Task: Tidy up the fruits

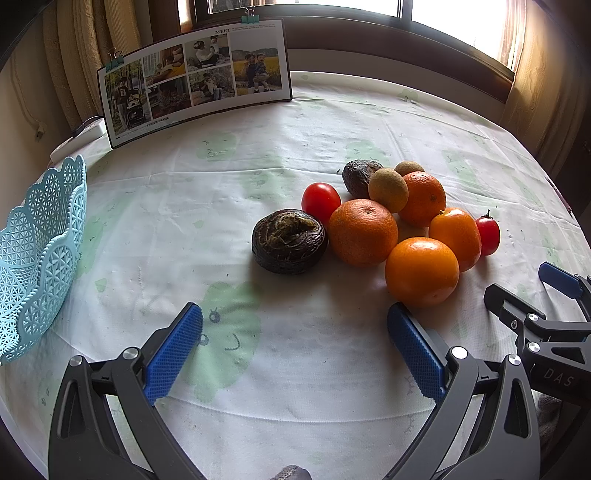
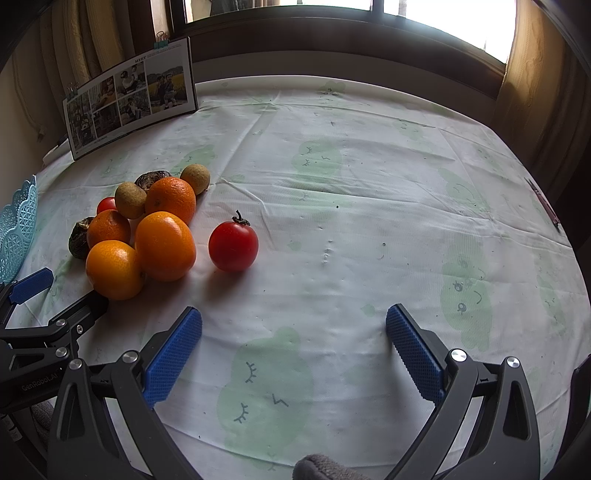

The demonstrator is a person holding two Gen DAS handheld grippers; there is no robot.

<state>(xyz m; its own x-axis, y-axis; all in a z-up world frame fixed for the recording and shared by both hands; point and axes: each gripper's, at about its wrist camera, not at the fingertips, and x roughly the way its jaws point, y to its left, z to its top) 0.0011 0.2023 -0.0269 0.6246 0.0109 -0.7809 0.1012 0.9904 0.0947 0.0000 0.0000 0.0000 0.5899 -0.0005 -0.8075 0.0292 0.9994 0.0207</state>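
Left gripper (image 1: 295,347) view alone shows whole basket (image 1: 33,258).

Right of the pale blue lattice plastic basket (image 1: 35,254) lay four round oranges (image 1: 363,232), two red tomatoes (image 1: 320,201), two brownish-green kiwis (image 1: 388,189) and two dark wrinkled fruits (image 1: 289,241).

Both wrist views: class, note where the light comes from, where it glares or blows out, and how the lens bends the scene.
Left wrist view: the window at top right is blown out white, the oranges carry bright highlights, and the photo board bows into a curve. Right wrist view: the window again burns white, the tomato throws its shadow toward the camera, and the corners go black.
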